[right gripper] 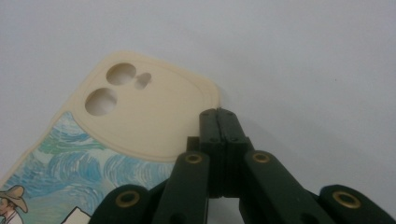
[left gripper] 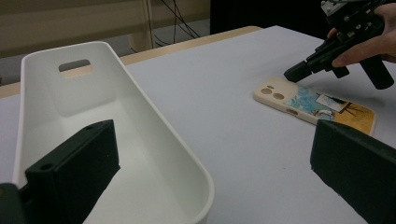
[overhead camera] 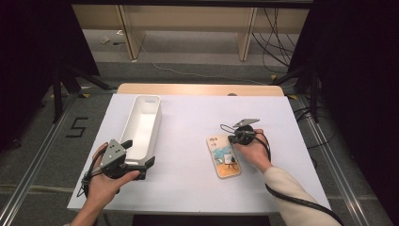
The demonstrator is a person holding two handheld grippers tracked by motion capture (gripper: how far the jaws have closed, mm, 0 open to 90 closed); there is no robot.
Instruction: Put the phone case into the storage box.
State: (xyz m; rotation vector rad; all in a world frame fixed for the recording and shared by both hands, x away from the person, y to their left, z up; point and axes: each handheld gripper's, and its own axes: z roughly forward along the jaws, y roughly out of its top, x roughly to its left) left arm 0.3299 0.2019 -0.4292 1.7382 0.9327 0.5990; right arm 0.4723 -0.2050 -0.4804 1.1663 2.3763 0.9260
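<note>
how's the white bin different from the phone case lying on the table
The long white plastic bin is plain, deep and open-topped, with a handle slot in its end wall; the cream phone case with a blue and orange painted picture is flat and thin, with camera holes. The open left claw straddles the bin's side wall; the shut right claw points at the case's camera end. Both rest on the white table.

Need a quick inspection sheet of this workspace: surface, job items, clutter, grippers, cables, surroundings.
Surface: white table, wooden strip at far edge.
Job's things: phone case lying flat, printed side up; white bin empty.
Clutter: nothing seen.
Grippers: right gripper shut, tips over the case's camera end; left gripper open, jaws astride the bin's near wall.
Cables: black cable trails along the right sleeve.
Surroundings: floor cables, wooden frame, dark curtains.
</note>
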